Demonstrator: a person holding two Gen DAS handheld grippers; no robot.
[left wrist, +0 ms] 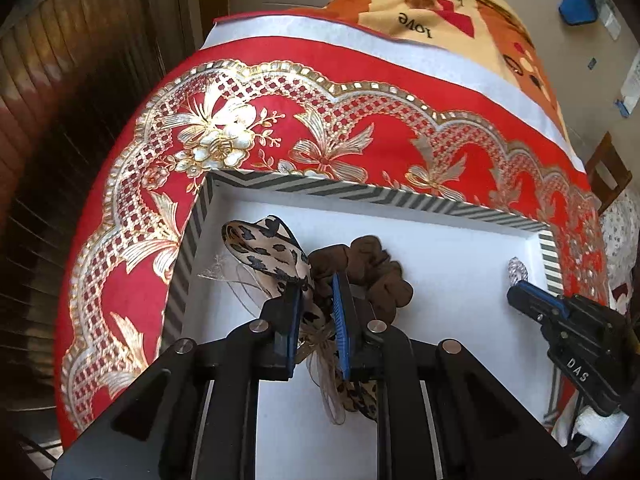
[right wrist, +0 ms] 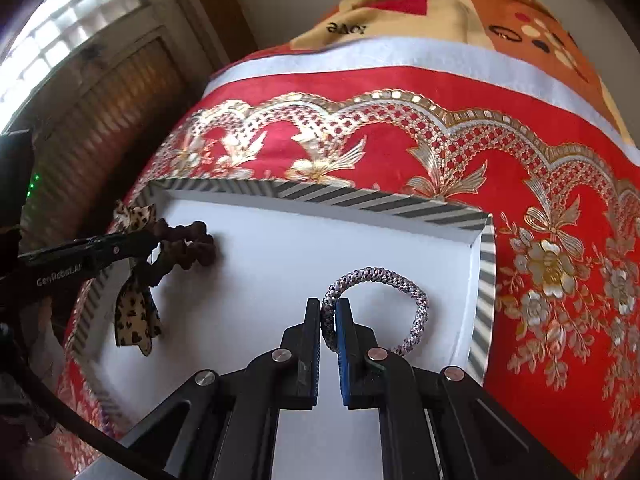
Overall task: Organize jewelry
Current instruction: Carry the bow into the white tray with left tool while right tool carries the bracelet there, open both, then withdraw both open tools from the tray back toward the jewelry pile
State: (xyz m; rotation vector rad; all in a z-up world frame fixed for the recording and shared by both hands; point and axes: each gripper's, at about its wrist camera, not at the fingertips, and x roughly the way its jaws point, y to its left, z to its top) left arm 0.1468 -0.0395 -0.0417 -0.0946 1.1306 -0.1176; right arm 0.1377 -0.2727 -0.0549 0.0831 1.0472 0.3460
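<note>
A white tray [left wrist: 440, 248] with a grey-striped rim lies on the red and gold cloth; it also shows in the right wrist view [right wrist: 280, 264]. My left gripper [left wrist: 316, 286] is shut on a leopard-print bow [left wrist: 264, 248] joined to a brown scrunchie [left wrist: 380, 272], over the tray's left part. In the right wrist view the bow [right wrist: 136, 308] and scrunchie [right wrist: 192, 248] hang from that gripper [right wrist: 154, 246]. My right gripper [right wrist: 329, 306] is shut on a silver braided bracelet [right wrist: 416, 300] at the tray's right side. The left wrist view shows the right gripper [left wrist: 516, 286] with the bracelet's end [left wrist: 518, 269].
The red cloth with gold embroidery [left wrist: 320, 120] covers the surface, with a patterned blanket [left wrist: 440, 8] behind it. Wooden shutters [left wrist: 60, 100] stand at the left. A wooden chair [left wrist: 608, 176] is at the far right.
</note>
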